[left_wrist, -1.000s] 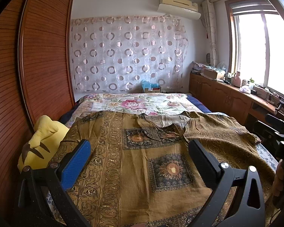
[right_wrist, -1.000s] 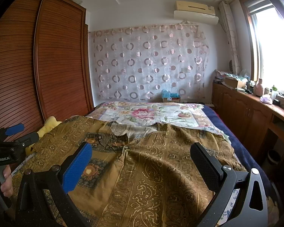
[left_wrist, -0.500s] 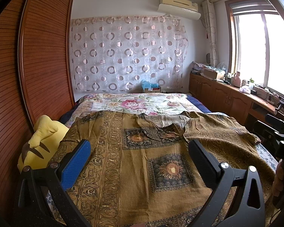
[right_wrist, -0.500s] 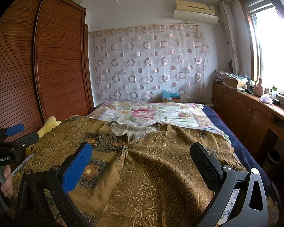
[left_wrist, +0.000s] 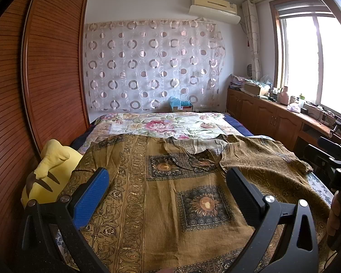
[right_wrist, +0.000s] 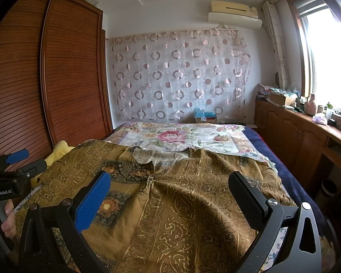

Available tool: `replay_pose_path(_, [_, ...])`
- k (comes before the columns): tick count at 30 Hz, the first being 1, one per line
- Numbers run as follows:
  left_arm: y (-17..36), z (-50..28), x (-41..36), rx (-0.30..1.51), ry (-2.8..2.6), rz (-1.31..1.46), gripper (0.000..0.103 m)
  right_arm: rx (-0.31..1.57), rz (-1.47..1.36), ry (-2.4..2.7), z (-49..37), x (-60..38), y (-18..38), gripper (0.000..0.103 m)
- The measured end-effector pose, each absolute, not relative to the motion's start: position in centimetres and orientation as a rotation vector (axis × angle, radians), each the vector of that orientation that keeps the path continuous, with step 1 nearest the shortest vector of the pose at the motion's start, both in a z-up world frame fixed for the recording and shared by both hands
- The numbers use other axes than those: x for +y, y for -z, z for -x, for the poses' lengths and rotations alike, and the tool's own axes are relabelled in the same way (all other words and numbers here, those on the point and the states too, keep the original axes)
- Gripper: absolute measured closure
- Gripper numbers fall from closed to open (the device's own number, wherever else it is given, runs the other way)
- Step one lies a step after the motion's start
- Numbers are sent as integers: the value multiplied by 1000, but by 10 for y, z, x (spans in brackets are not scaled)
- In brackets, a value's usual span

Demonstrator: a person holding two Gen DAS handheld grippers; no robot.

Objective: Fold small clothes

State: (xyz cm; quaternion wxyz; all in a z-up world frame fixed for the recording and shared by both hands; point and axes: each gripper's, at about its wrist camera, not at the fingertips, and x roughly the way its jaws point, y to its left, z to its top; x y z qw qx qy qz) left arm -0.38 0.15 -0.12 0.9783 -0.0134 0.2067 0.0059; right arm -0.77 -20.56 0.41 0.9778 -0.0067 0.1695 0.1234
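Garment [left_wrist: 170, 195] lies spread flat on the bed [left_wrist: 170, 125], unfolded; both grippers' jaws gape, empty, folding not begun.

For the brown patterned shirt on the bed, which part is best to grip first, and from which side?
Probably the right sleeve edge of the brown patterned shirt, coming from the right with the right gripper. It already lies partly folded over the body, so its edge looks raised and easier to pinch.

A home bedroom: a bed [left_wrist: 236, 125], a wooden wardrobe [left_wrist: 54, 72] and a curtain [left_wrist: 152, 66].
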Motion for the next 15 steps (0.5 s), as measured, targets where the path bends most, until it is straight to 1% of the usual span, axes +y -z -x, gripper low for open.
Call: replay_pose_path(15, [1,4,2,416,-13,27,0,341,14,-250,7,-205,-4,0])
